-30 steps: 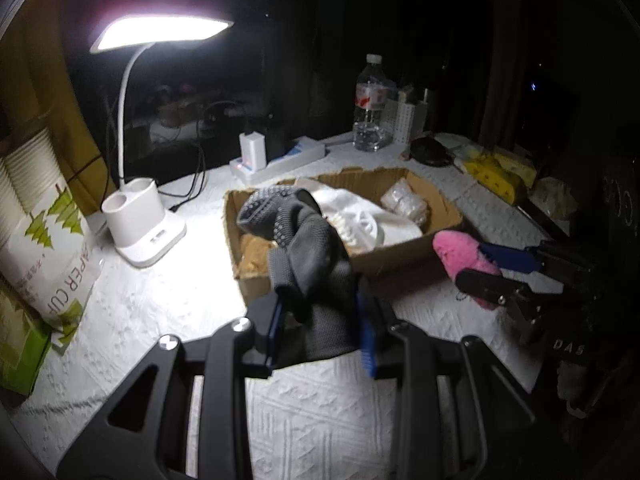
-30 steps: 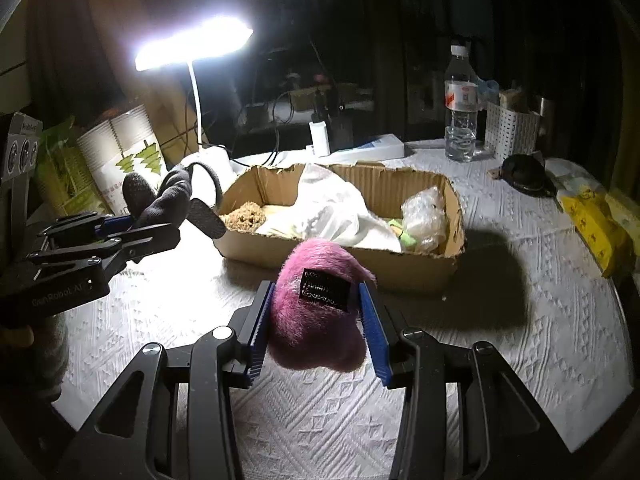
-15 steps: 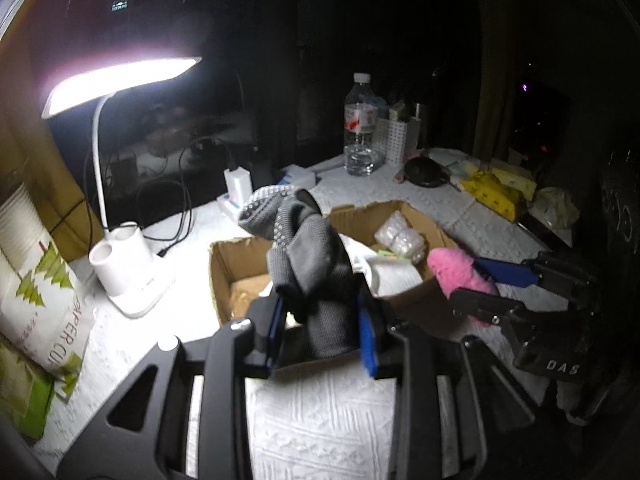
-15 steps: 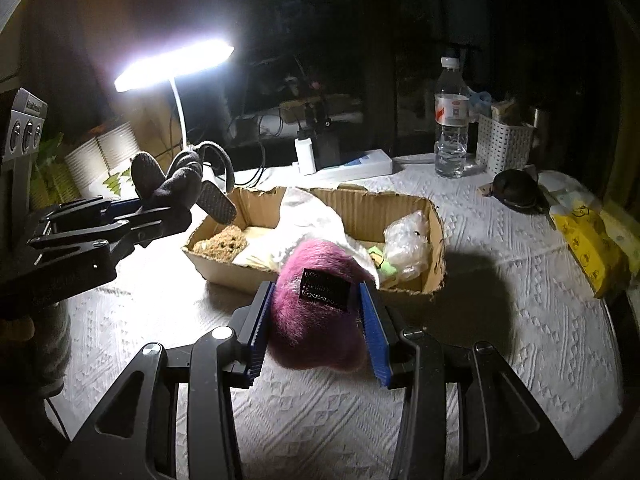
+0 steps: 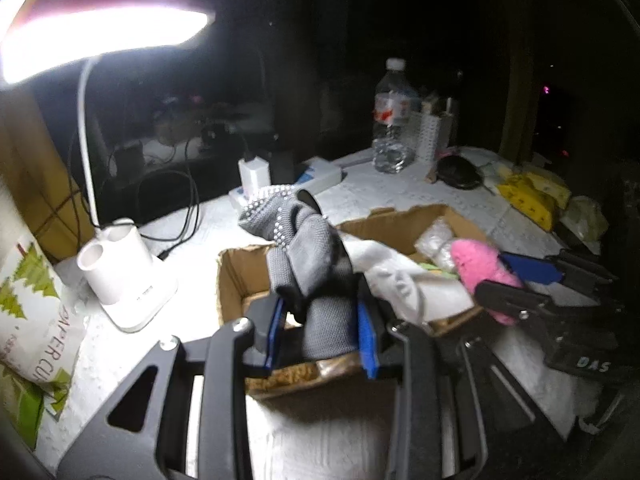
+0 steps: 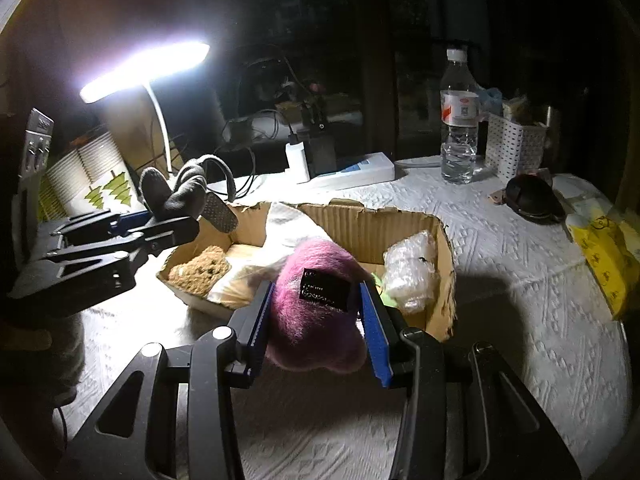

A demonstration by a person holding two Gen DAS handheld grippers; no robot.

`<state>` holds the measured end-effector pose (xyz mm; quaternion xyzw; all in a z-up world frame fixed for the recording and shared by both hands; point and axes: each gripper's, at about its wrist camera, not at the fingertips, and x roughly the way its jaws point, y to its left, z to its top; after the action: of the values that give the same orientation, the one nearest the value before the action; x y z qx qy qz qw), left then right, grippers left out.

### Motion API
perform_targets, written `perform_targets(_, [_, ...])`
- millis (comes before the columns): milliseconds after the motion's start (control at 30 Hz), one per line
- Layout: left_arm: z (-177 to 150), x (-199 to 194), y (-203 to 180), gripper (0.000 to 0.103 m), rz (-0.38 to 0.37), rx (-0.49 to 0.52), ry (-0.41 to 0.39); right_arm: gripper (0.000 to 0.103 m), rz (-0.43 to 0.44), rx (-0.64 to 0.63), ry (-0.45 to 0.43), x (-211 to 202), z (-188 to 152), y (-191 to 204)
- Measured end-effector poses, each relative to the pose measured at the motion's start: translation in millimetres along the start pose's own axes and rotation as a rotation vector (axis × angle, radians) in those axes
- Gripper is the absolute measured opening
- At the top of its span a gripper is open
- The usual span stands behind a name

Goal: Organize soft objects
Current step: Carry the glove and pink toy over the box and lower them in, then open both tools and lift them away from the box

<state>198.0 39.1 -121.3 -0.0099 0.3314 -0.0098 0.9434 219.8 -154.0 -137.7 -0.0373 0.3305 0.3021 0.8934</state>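
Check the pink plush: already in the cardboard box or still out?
Out. The right tongs are shut on the pink plush, holding it above the cardboard box at its near edge.

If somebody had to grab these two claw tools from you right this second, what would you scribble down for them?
Left gripper: shut on the grey dotted sock, held over the near left part of the cardboard box.
Right gripper: shut on the pink fuzzy item, held at the box's near edge.
Already in the box: white cloth, a brown fuzzy piece, a clear plastic bundle.
Left to do: probably drop both held items into the box, then look for any other soft things on the table.
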Motion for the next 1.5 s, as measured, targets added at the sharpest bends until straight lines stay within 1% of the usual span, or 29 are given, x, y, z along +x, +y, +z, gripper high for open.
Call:
perform_targets(133, [-3, 26, 8, 0.032, 0.007, -0.021, 0.039, 0.045, 0.01, 0.007, 0.003, 13, 3, -7])
perform_targets(367, [-11, 55, 6, 0.033, -0.007, -0.022, 0.091, 0.045, 0.023, 0.039, 0.003, 34, 9, -22])
perform_targets(467, [-16, 67, 5, 0.033, -0.007, -0.023, 0.126, 0.045, 0.03, 0.055, 0.009, 44, 8, -27])
perform_targets(600, [-18, 74, 0, 0.034, -0.014, -0.008, 0.139, 0.045, 0.029, 0.051, 0.014, 53, 6, -29])
perform_targets(633, [-17, 76, 0, 0.035, -0.014, -0.007, 0.141, 0.045, 0.041, 0.052, 0.014, 54, 6, -29])
perform_targets(767, [-18, 78, -2, 0.037, -0.003, -0.006, 0.132, 0.045, 0.046, 0.044, 0.024, 60, 6, -27])
perform_targets(867, [-17, 78, -1, 0.038, -0.001, -0.007, 0.135, 0.047, 0.041, 0.04, 0.026, 60, 6, -25])
perform_targets(933, [-16, 77, -3, 0.039, 0.003, -0.005, 0.136, 0.052, 0.04, 0.038, 0.03, 60, 6, -25])
perform_targets(967, [-16, 76, -3, 0.042, 0.0, -0.005, 0.137, 0.053, 0.041, 0.034, 0.037, 61, 6, -24])
perform_targets(1000, [-15, 76, -4, 0.048, -0.005, -0.005, 0.137, 0.056, 0.039, 0.031, 0.04, 61, 7, -22])
perform_targets(1067, [-14, 71, -6, 0.052, -0.011, 0.001, 0.133, 0.061, 0.029, 0.026, 0.032, 59, 7, -19])
perform_targets(1100, [-13, 70, -5, 0.056, -0.008, 0.003, 0.132, 0.065, 0.025, 0.026, 0.029, 58, 7, -17])
perform_targets(1133, [-13, 68, -5, 0.06, -0.005, 0.003, 0.13, 0.067, 0.02, 0.026, 0.025, 56, 8, -17])
perform_targets(1167, [-13, 65, -4, 0.068, -0.001, -0.002, 0.125, 0.067, 0.015, 0.029, 0.022, 54, 8, -16])
perform_targets(1267, [-12, 57, -5, 0.07, 0.042, 0.0, 0.104, 0.068, 0.002, 0.037, 0.015, 48, 9, -15])
perform_targets(1500, [-10, 33, -8, 0.071, 0.023, -0.001, 0.07, 0.068, -0.022, 0.037, -0.003, 30, 10, -9])
